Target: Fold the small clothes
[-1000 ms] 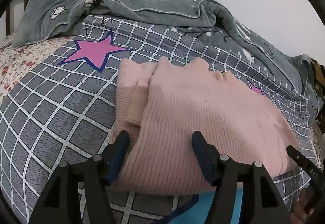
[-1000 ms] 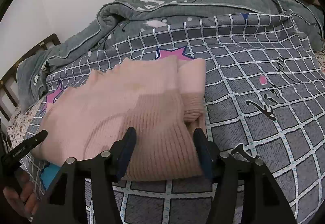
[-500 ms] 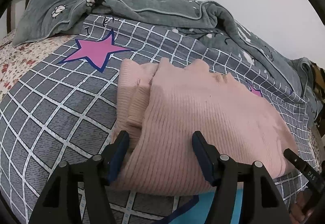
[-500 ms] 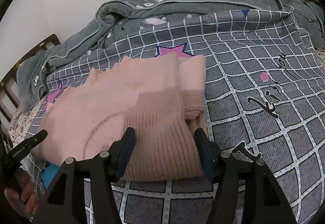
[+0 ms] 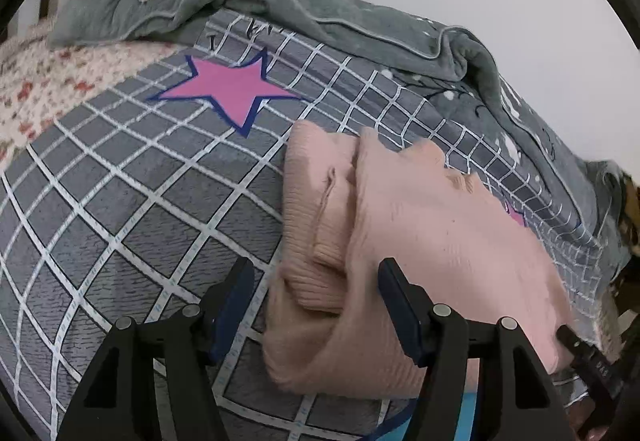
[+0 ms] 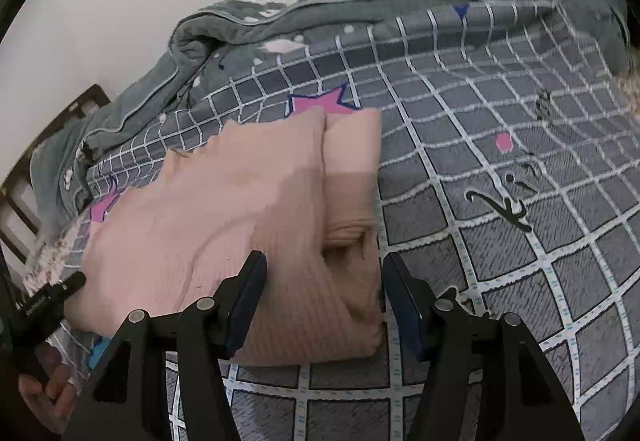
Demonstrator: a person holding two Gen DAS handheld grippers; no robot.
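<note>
A pink ribbed sweater lies folded on the grey checked bedsheet, its sleeves tucked in at both sides. My left gripper hovers low over its near left corner, open. One finger is over the sheet, the other over the knit. My right gripper is open astride the sweater at its near right corner, with the folded edge between the jaws. Neither gripper's pads press the cloth. Each view shows the other gripper's black tip at its edge.
A grey fleece blanket is bunched along the far side of the bed by the white wall. A floral sheet and a wooden headboard lie to the left. A person's hand holds the left gripper.
My left gripper has slid left and rolled, so the sweater's left edge now sits between its jaws. The right gripper has rolled a little. Both openings look unchanged.
</note>
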